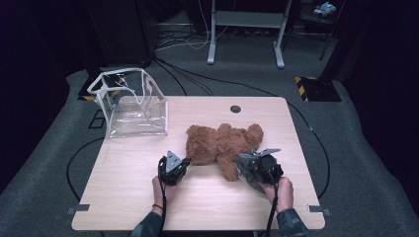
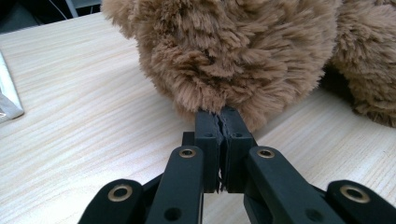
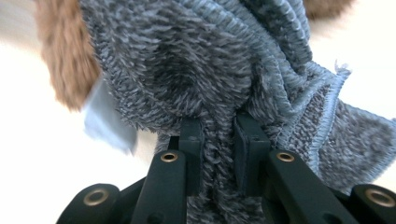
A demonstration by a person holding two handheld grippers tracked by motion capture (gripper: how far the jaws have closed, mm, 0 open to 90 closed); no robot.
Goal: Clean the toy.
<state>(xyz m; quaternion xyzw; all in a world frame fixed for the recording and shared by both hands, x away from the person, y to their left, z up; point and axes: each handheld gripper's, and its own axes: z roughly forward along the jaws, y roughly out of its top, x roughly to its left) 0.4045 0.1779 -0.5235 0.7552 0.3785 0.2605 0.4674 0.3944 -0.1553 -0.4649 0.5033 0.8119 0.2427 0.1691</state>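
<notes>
At the table's far-left, clear bag (image 1: 133, 106) apparently empty.

Dim, dark-edged high view; both gripper views are bright, the right one's background blurred and washed out.

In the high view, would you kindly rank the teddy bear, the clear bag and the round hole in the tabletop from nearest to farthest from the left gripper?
From the left gripper:
1. Teddy bear, right at its jaw tips, just to its right.
2. Clear bag, farther back and to the left, at the table's far left corner.
3. Round hole, near the far edge, back and to the right; its lead over the bag is modest.
</notes>
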